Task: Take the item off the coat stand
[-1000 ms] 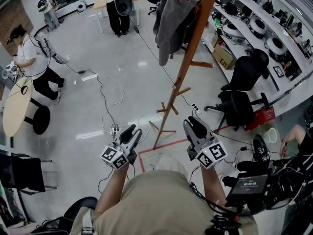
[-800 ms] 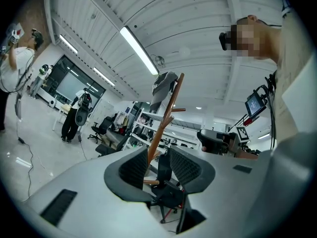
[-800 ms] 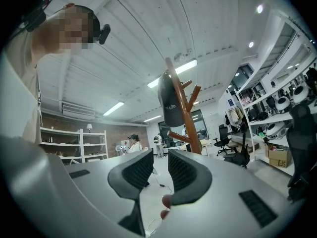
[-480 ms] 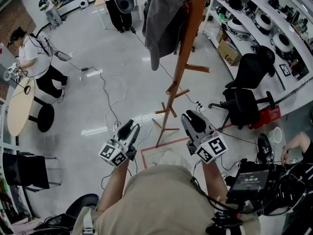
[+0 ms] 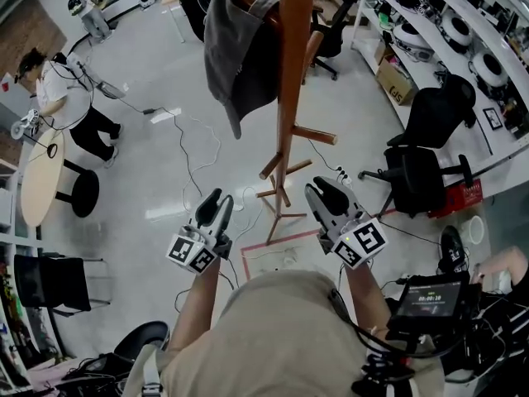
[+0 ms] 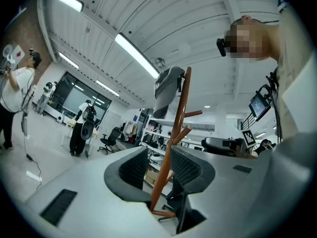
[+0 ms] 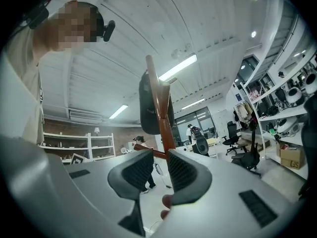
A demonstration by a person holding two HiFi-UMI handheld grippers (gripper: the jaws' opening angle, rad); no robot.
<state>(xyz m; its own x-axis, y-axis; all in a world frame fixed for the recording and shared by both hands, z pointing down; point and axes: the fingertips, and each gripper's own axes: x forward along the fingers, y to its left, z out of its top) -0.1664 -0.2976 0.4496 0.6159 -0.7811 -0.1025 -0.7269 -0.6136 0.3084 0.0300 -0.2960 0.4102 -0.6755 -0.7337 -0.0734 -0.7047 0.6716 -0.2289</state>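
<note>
A grey garment point(image 5: 235, 48) hangs from the top of the wooden coat stand point(image 5: 293, 64), on its left side. My left gripper point(image 5: 216, 203) is held low, left of the stand's base, open and empty. My right gripper point(image 5: 321, 192) is right of the base, also open and empty. Both are well below the garment. In the left gripper view the stand's pole point(image 6: 178, 118) and the garment point(image 6: 167, 86) show beyond the gap of the left gripper point(image 6: 161, 170). Past the right gripper point(image 7: 159, 173) in its own view, the garment point(image 7: 147, 108) looks dark against the pole point(image 7: 161, 108).
Black office chairs point(image 5: 421, 139) stand to the right, below shelves of gear point(image 5: 446, 31). Cables point(image 5: 190, 147) trail over the floor near red tape point(image 5: 273, 246). A person point(image 5: 62, 98) and a round table point(image 5: 37, 180) are at left. A small screen point(image 5: 434, 300) is at my right hip.
The coat stand and garment have come closer and shifted left toward the centre of the head view. Both grippers stay low and open, with the stand's base now between them.
</note>
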